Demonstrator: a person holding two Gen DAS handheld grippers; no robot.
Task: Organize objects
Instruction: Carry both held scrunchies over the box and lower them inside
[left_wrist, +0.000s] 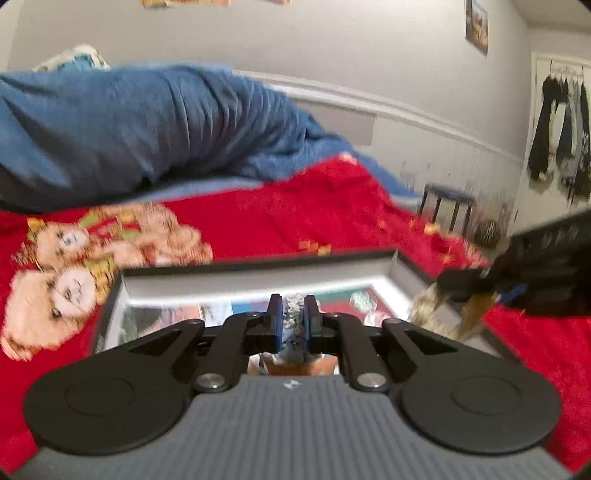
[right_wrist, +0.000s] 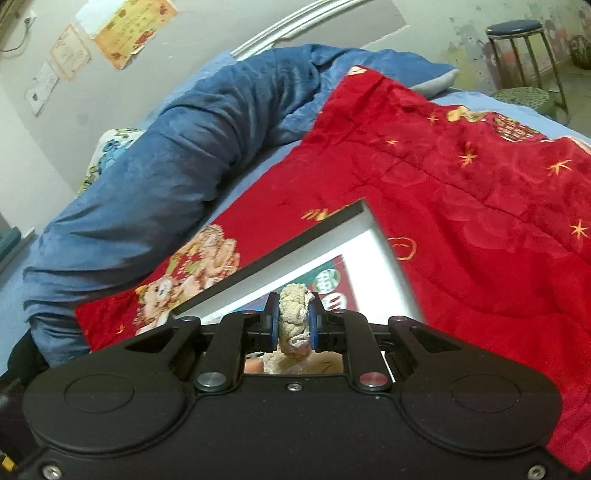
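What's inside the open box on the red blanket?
The box has printed packets lying on its floor. Both grippers and their held items cover the near part, so anything there stays unseen.

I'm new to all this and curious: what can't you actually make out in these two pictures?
- Left wrist view: pale crinkly item in the left gripper, hidden by the pads and blurred.
- Right wrist view: cream crocheted piece, lower end behind the right gripper.
- Both: box contents, blurred and blocked by grippers.
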